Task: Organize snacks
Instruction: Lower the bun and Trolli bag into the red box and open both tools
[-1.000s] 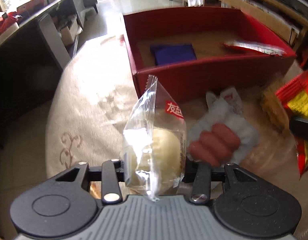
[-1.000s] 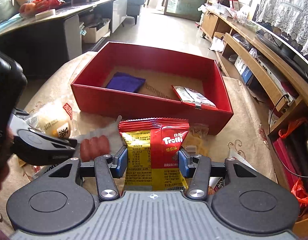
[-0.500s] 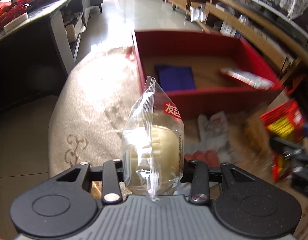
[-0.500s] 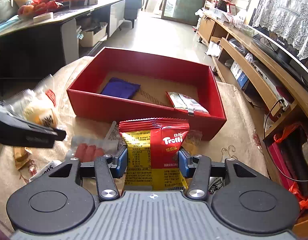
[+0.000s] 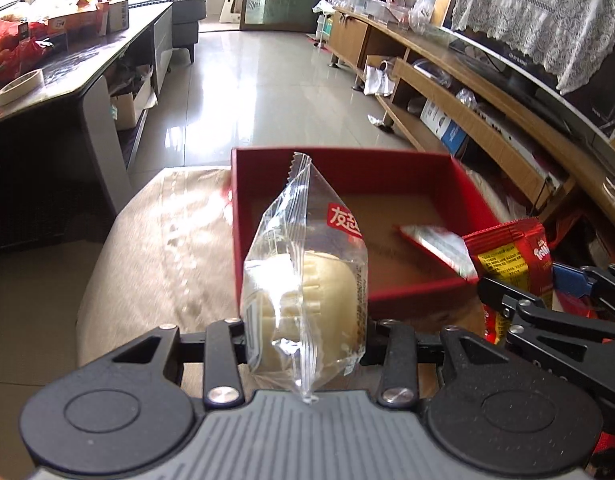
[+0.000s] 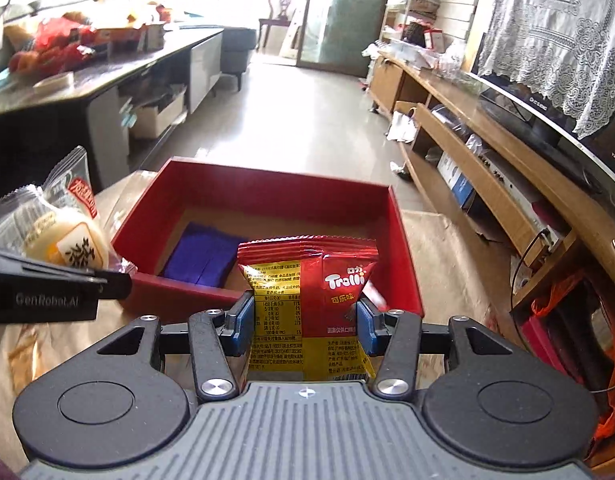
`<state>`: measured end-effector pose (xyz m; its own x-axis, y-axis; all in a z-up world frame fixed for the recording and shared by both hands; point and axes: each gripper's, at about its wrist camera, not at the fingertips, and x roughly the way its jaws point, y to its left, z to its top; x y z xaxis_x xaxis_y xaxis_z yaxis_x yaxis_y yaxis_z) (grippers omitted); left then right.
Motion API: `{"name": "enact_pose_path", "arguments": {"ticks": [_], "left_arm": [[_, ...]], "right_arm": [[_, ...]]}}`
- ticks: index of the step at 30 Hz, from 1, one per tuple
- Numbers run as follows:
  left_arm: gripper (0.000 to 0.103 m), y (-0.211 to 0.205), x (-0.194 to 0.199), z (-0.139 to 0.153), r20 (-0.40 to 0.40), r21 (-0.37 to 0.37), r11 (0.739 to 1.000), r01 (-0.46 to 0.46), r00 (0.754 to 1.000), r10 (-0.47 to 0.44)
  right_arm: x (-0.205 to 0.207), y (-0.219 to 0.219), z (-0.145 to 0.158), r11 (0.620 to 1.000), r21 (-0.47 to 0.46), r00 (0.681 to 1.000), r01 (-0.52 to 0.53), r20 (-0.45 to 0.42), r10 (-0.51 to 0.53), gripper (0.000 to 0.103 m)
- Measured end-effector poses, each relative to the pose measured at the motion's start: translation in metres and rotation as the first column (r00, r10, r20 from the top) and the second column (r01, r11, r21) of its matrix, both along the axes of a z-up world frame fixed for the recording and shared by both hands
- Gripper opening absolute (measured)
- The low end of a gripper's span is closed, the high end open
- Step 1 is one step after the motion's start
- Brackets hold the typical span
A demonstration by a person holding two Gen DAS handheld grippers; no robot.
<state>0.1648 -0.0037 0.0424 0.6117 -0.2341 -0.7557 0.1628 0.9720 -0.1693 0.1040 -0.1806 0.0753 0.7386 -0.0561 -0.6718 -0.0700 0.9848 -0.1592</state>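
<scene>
We have the left claw (image 5: 305, 332) clamped on a clear-wrapped bun (image 5: 303, 300) at the centre of its view, and the right claw (image 6: 305, 320) clamped on a red candy bag (image 6: 307, 300), both lifted in front of the red box (image 6: 267, 194) on the cloth-covered table (image 5: 167, 240). Our worry is the slippery wrappers sliding from the pads, or the two claws bumping, since the right one crowds the lower right of the left view. Inside the box a blue packet (image 6: 203, 256) and a silver-red packet (image 5: 435, 240) take floor space, and its near wall must be cleared.
</scene>
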Motion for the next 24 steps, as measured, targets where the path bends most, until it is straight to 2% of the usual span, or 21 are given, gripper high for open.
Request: {"name": "enact_pose_path", "arguments": {"ticks": [7, 24], "left_arm": [[0.034, -0.016, 0.032, -0.002, 0.023, 0.001, 1.0, -0.022, 0.999, 0.022], [0.034, -0.033, 0.08, -0.051, -0.043, 0.083, 0.996, -0.03, 0.998, 0.034]], "right_arm": [[0.038, -0.015, -0.005, 0.999, 0.014, 0.999, 0.048, 0.008, -0.048, 0.058], [0.098, -0.018, -0.042, 0.997, 0.024, 0.997, 0.068, -0.024, -0.068, 0.058]]}}
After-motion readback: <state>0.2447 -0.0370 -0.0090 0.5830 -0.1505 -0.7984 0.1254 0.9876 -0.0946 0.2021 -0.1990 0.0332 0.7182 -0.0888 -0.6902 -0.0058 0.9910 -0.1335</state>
